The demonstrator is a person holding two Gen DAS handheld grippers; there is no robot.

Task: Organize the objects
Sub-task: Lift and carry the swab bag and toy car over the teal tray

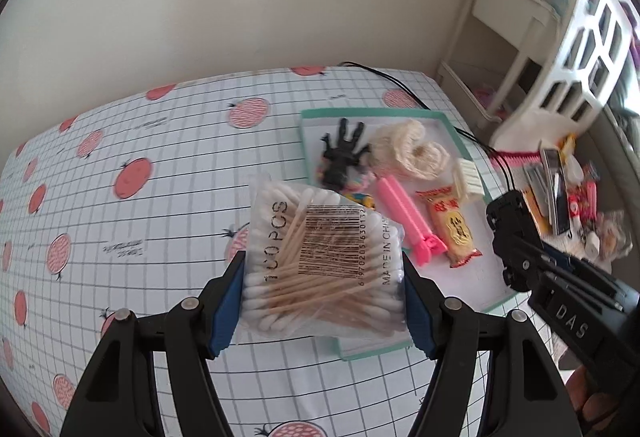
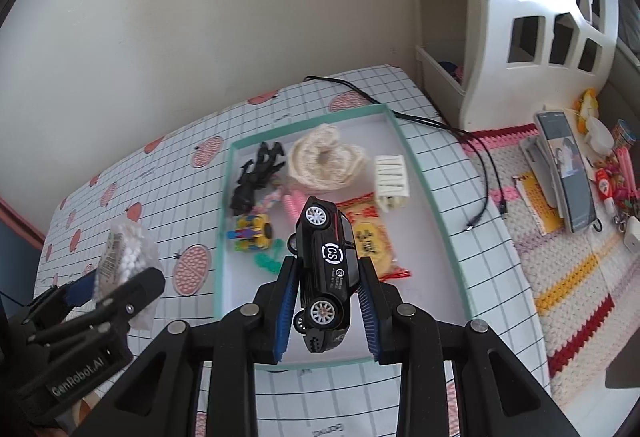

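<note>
Two grips at once — the left gripper (image 1: 322, 301) clamps a cotton swab bag (image 1: 320, 261) above the tablecloth, and the right gripper (image 2: 326, 311) pinches a black toy car (image 2: 326, 273) nose-down over the teal tray (image 2: 430, 197) — probably for dropping in; yarn (image 2: 324, 161) lies at twelve o'clock

Bright daylight, fisheye-warped, blurred right edge

A table covered by a white grid-patterned cloth (image 2: 120, 173) with pink fruit prints carries a shallow teal-rimmed tray (image 2: 416, 157), lying ahead of the right tongs and ahead-right of the left ones. A black cable (image 2: 486, 173) trails over the cloth beyond the tray toward a crocheted mat (image 2: 568, 277) at far right
</note>
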